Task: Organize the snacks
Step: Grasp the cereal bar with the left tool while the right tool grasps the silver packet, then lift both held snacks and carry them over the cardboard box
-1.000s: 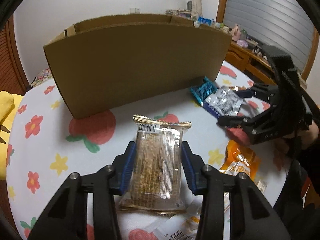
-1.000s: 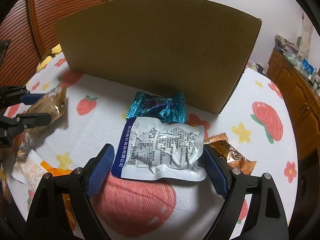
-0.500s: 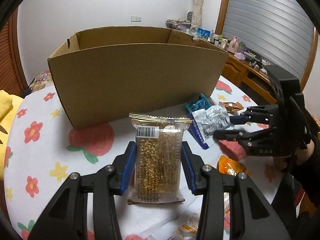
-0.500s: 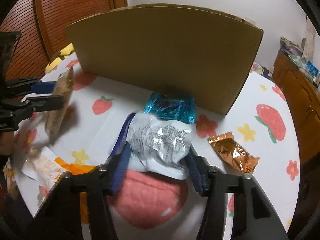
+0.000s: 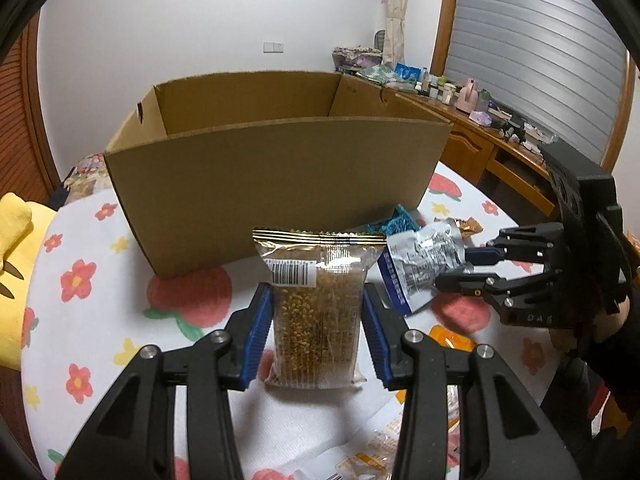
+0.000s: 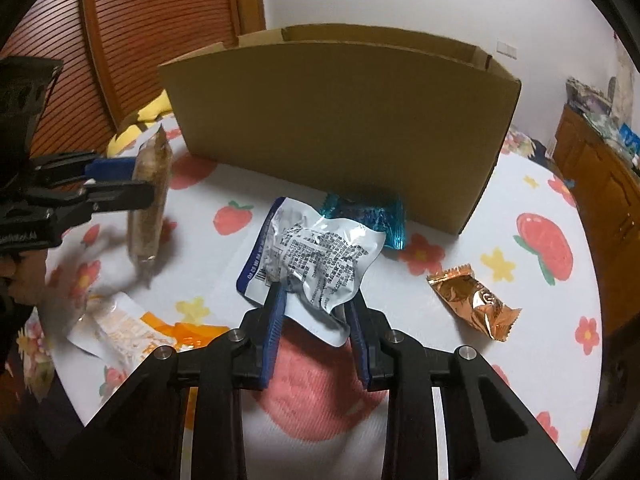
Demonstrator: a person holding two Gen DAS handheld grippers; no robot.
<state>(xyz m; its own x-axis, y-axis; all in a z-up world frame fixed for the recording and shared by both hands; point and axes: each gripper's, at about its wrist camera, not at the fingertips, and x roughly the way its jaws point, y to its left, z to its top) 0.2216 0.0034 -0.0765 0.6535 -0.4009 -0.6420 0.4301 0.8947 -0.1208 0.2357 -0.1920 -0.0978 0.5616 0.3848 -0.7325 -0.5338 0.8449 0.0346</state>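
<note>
Two grippers loaded: left gripper pinches clear grain-bar packet; right gripper closing, pads pressing crumpled silver foil pouch, before open brown cardboard box.

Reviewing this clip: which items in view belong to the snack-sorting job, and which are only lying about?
Part of the job:
- grain bar clamped in left gripper
- silver pouch, right gripper closing on it
- cardboard box
- teal packet, copper packet, orange packet on the table

Just lying about:
- yellow plush
- clutter on the sideboard
</note>
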